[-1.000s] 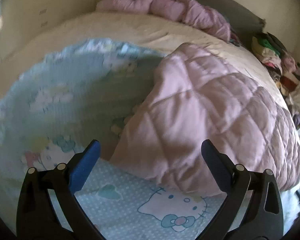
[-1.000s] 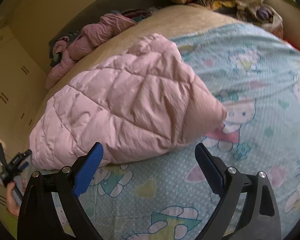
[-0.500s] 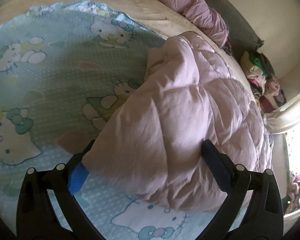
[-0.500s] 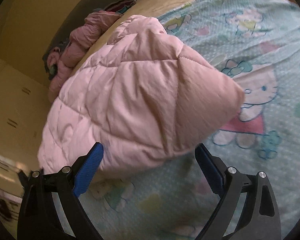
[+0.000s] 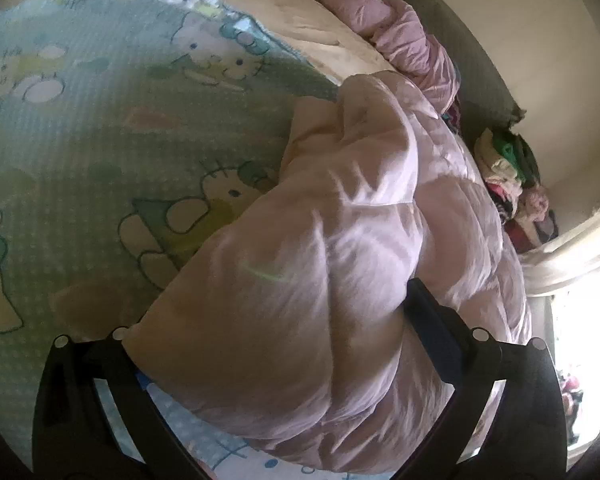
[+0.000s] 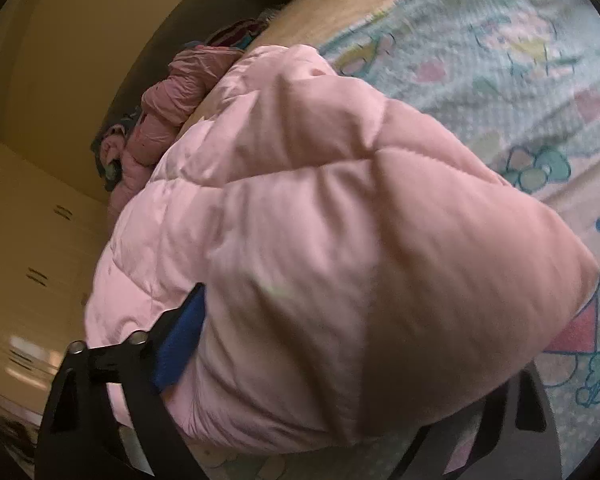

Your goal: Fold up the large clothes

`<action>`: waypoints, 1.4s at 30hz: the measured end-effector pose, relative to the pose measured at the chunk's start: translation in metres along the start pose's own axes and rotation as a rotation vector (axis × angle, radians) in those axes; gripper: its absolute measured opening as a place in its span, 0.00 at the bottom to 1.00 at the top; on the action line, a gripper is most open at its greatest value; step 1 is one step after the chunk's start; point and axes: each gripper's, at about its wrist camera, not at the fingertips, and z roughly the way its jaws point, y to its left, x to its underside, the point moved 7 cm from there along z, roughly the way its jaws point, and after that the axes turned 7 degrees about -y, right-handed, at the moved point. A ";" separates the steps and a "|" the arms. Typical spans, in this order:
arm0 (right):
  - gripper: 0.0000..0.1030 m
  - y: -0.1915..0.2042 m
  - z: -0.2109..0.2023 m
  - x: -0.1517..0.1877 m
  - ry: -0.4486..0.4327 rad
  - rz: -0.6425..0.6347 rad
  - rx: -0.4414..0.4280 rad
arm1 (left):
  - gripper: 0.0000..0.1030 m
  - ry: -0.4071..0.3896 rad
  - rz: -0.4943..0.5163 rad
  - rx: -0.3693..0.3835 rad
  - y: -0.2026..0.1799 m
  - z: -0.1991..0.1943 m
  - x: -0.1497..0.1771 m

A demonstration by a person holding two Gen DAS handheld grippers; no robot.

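The fingers of both the left gripper (image 5: 268,328) and right gripper (image 6: 356,364) stand wide apart astride the puffy pink quilted jacket (image 5: 340,248) on the bed (image 5: 100,128), gripping nothing; soft, light, slippery, it seems best pinched along a stitched edge.

A pale pink quilted jacket (image 5: 340,248) lies bunched on a bed, on a light blue cartoon-cat sheet (image 5: 100,128). Its padded, diamond-stitched fabric is puffy and creased, folded over itself into a thick mound, with one rounded corner (image 6: 532,280) bulging out over the sheet.
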 end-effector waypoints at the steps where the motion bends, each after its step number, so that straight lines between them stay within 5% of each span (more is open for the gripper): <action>1: 0.72 0.003 -0.003 0.000 -0.005 -0.019 -0.001 | 0.85 -0.010 0.016 -0.003 -0.004 -0.002 -0.001; 6: 0.51 0.023 -0.015 0.004 -0.017 -0.136 0.008 | 0.45 -0.065 0.139 -0.016 -0.028 -0.019 -0.007; 9: 0.44 0.034 -0.022 0.008 -0.024 -0.202 0.028 | 0.35 -0.097 0.183 -0.002 -0.043 -0.036 -0.009; 15: 0.42 0.046 -0.048 0.026 -0.008 -0.266 0.014 | 0.32 -0.120 0.225 -0.002 -0.047 -0.067 -0.005; 36: 0.42 0.025 -0.101 0.066 0.045 -0.202 -0.034 | 0.36 -0.120 0.294 -0.050 -0.014 -0.132 0.044; 42: 0.53 0.017 -0.098 0.070 0.035 -0.160 0.008 | 0.43 -0.115 0.308 -0.074 -0.008 -0.125 0.045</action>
